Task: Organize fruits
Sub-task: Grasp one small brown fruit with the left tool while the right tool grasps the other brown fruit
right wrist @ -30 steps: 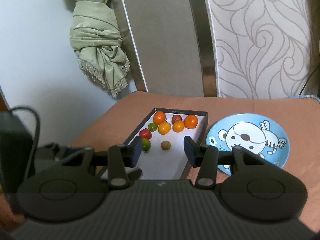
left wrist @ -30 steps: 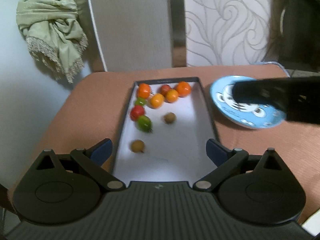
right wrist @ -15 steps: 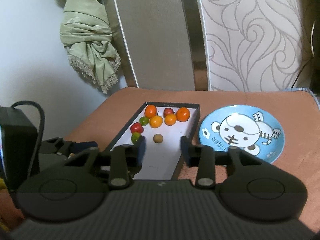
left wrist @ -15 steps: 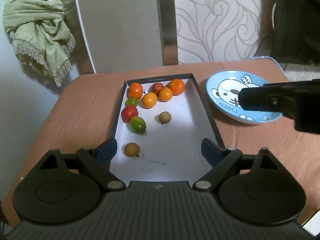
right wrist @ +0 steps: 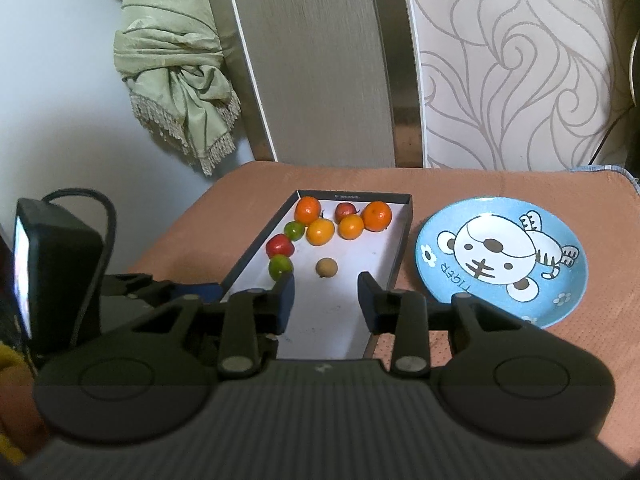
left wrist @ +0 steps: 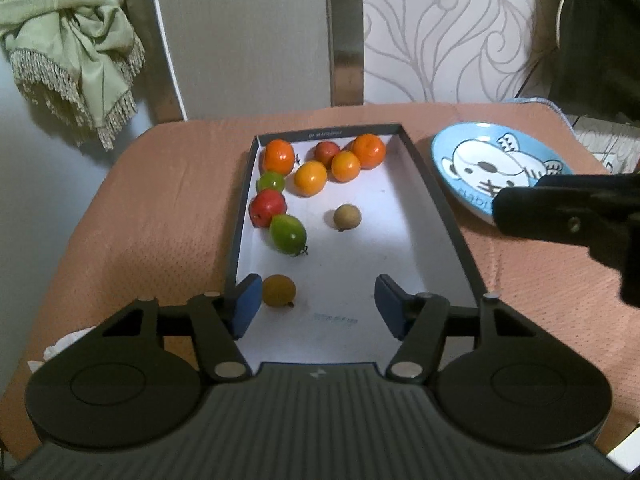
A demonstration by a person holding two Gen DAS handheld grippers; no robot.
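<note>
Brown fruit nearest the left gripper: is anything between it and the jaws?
Nothing visible. The brown fruit lies alone on the tray floor, just inside the left gripper, beside one pad; the jaws are closing but not yet pressing it.

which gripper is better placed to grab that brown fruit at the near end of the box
Left. The left gripper sits low over the near end of the box, jaws closing, with the near brown fruit just inside its left finger. The right gripper frames no fruit.
</note>
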